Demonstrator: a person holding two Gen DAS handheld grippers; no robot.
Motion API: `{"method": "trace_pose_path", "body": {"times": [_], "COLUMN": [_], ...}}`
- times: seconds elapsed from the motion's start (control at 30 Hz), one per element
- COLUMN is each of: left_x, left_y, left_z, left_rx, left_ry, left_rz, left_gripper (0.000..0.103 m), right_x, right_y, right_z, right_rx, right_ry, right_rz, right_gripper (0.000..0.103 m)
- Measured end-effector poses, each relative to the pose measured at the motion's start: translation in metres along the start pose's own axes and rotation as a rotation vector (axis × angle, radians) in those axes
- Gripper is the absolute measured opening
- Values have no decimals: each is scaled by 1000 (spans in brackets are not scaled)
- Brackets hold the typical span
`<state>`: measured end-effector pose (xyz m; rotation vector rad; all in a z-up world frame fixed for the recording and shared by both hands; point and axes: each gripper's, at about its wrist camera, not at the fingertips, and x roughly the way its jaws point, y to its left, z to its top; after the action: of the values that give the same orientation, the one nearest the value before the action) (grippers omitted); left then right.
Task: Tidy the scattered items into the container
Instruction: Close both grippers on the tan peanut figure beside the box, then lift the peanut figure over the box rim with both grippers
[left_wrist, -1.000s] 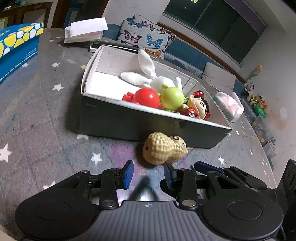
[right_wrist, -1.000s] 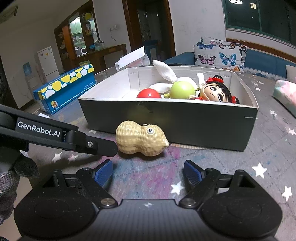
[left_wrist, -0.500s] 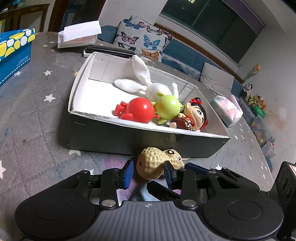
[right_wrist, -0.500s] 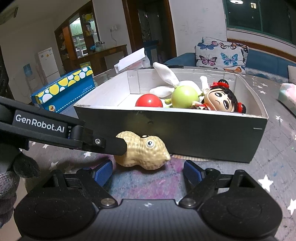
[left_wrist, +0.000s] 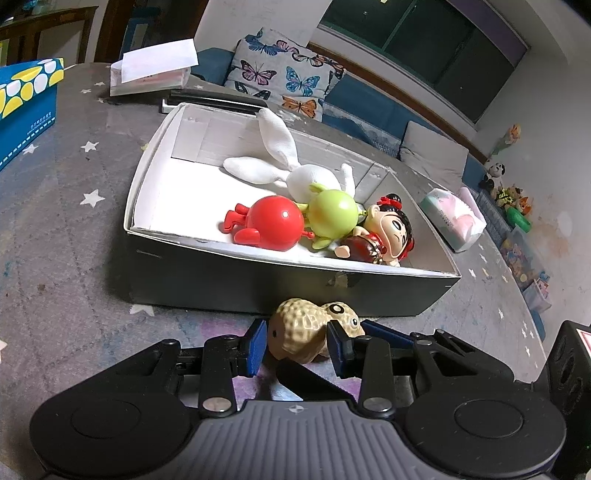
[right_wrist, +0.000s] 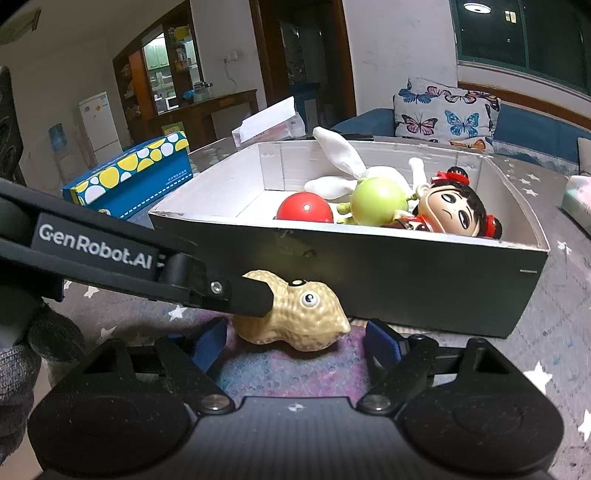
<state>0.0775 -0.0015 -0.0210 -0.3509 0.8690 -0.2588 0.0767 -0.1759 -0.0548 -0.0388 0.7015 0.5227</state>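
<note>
1. Here, at the far left of the star-patterned table (left_wrist: 55, 229), a blue box with yellow and white spots (left_wrist: 26, 96) sits well apart from everything else, with a tissue pack (left_wrist: 151, 72) further back.
2. Next comes the dark open-topped box (left_wrist: 236, 277), the container, its white inside holding a white plush rabbit (left_wrist: 288, 162), a red round toy (left_wrist: 273, 223), a green round toy (left_wrist: 332, 216) and a black-haired doll (left_wrist: 388, 232), all crowded toward its right end.
3. Just in front of the box's near wall, the peanut toy (left_wrist: 306, 332) lies on the table, outside the container.
4. The left gripper (left_wrist: 295, 345) has its blue pads on either side of the peanut toy; one pad seems against the shell, but I cannot tell whether both press on it.
5. From the right wrist view, a black finger (right_wrist: 243, 295) of the left gripper crosses over the toy's left end.
6. The right gripper (right_wrist: 295, 343) stands just short of the peanut toy with jaws wide and closing slightly, nothing between them.
7. Further right, a pastel wipes packet (left_wrist: 454, 218) lies beside the box.
</note>
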Motion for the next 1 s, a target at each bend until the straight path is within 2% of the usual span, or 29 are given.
{"method": "trace_pose_path", "body": {"times": [0.47, 1.0], "left_x": [6, 5], "left_y": [1, -4], "left_z": [1, -5], "left_rx": [-23, -13], "left_ry": [16, 24], "left_rz": [-17, -16], "left_gripper": [38, 38], "right_x": [4, -3], "right_y": [2, 3], "right_z": [3, 0], "right_rx": [-21, -25], "right_ry": [5, -13], "right_rz": [1, -3], "right_gripper": [70, 69]}}
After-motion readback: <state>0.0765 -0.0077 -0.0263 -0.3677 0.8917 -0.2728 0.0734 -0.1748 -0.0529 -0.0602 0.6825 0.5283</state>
